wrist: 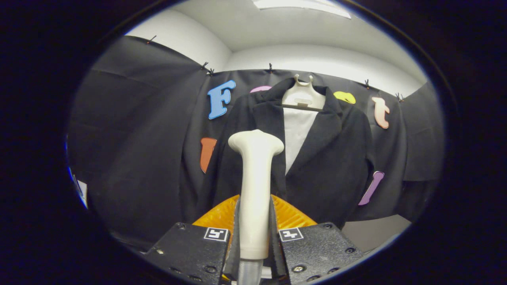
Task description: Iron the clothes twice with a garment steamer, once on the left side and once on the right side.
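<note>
Beyond the fingers, a dark jacket (pixel 317 158) hangs open on a pale hanger (pixel 303 97) against the booth wall. Between the fingers stands a cream steamer (pixel 255 190), head up, overlapping the jacket's left front. Both fingers (pixel 273 233) clasp its handle.

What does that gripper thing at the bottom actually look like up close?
The gripper has two dark, rough-textured blocks side by side, each bearing a small square black-and-white marker near its inner top corner and several screw heads. Two narrow fingers run forward between the blocks. Behind them sits an orange ribbed, fan-shaped part. No cables are visible.
</note>
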Available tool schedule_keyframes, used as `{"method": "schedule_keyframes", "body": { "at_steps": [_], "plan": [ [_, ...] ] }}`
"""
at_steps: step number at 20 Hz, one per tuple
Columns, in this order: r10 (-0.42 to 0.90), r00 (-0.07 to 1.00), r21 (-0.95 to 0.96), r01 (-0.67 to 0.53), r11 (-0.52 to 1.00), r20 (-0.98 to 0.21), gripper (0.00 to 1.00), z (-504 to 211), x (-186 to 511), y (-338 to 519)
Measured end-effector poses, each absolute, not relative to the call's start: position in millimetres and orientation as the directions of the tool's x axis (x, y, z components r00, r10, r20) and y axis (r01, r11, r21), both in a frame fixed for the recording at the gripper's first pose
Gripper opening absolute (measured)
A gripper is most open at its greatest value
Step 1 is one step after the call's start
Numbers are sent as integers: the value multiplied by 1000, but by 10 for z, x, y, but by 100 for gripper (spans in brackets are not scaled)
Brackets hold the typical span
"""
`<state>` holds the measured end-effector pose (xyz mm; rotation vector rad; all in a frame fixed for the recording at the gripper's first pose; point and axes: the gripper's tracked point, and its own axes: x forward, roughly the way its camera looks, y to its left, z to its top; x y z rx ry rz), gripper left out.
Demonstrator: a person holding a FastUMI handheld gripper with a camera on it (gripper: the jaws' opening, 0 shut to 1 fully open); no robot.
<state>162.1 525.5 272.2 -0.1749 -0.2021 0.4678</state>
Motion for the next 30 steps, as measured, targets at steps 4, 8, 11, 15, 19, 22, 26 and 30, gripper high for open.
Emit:
{"method": "schedule_keyframes", "body": {
  "at_steps": [4, 8, 11, 15, 19, 22, 26, 30],
  "plan": [
    [449, 884, -193, -422, 886, 128, 33, 2523, 1550, 5165],
    [453, 888, -190, -432, 882, 81, 33, 2198, 1475, 5112],
    [458, 888, -201, -442, 874, 38, 33, 1928, 1411, 5089],
    [453, 891, -201, -447, 872, -17, 33, 1614, 1356, 5046],
    [448, 889, -197, -458, 867, -93, 33, 1176, 1321, 4996],
    [443, 883, -165, -465, 870, -156, 33, 814, 1299, 4934],
    [423, 877, -162, -463, 872, -228, 33, 432, 1307, 4898],
    [401, 863, -138, -458, 878, -308, 33, 55, 1229, 4769]
  ]
}}
